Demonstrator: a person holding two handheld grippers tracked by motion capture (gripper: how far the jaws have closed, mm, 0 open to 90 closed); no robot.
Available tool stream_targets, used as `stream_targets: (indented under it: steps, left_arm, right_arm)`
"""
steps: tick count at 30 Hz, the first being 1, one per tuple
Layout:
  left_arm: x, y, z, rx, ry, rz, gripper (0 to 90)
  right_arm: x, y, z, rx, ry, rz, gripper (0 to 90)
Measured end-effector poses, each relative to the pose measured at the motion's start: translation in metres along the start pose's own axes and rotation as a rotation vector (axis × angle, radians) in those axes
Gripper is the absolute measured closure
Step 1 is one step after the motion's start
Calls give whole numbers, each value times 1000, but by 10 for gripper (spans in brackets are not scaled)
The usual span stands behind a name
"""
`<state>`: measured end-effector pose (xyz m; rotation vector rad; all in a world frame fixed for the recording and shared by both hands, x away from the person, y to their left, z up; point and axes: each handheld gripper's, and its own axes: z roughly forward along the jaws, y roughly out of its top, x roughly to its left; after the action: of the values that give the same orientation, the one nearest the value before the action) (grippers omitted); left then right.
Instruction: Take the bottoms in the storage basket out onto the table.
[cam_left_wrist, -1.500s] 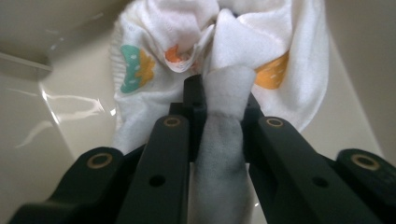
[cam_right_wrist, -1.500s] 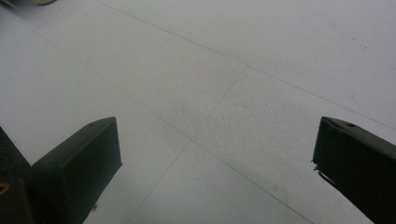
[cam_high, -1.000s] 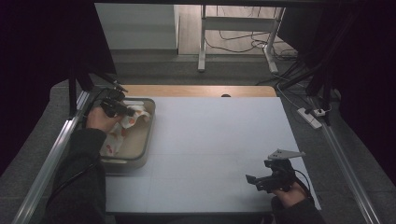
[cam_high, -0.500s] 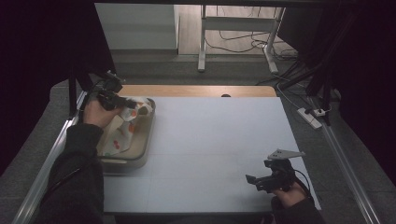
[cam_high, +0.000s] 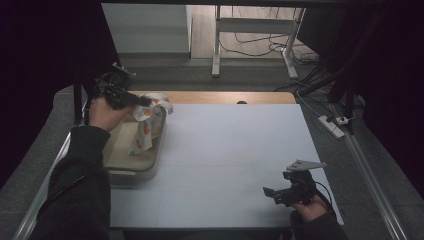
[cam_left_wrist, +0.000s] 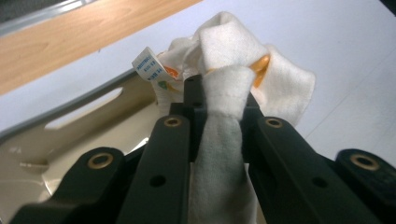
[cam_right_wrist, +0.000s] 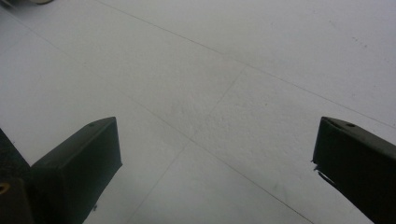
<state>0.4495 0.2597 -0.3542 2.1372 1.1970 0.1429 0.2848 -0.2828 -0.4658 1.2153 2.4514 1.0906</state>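
— Since a second ago, has the left gripper moved?

— Yes. It has risen from low in the tray toward the far end, taking the cloth up with it. Its jaws are clamped on a bunched fold of the white terry cloth with orange spots; in the left gripper view the fold runs straight between the two black jaws, and a small printed label sticks out to the left.

— Where is the cloth now?

— Mostly lifted. In the high view it hangs from the jaws over the far right corner of the cream plastic tray, its lower end trailing down inside the tray, which sits at the table's left edge.

— And the other gripper?

— The right gripper stays near the right front corner of the pale grey table, jaws spread wide with nothing between them, well apart from the cloth.

— So how far along?

— I judge the pick-up done: the cloth is grasped and nearly free of the tray. Carrying it out over the table and setting it down or spreading it is left, and the right gripper has no part in it yet.
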Motion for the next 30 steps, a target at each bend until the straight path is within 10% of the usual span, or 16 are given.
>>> stream_targets:
  steps: [30]
  left_arm:
    - [-84, 60, -18, -68, -58, 211, 800]
  right_arm:
    - [-1, 0, 0, -4, 1, 1, 10]
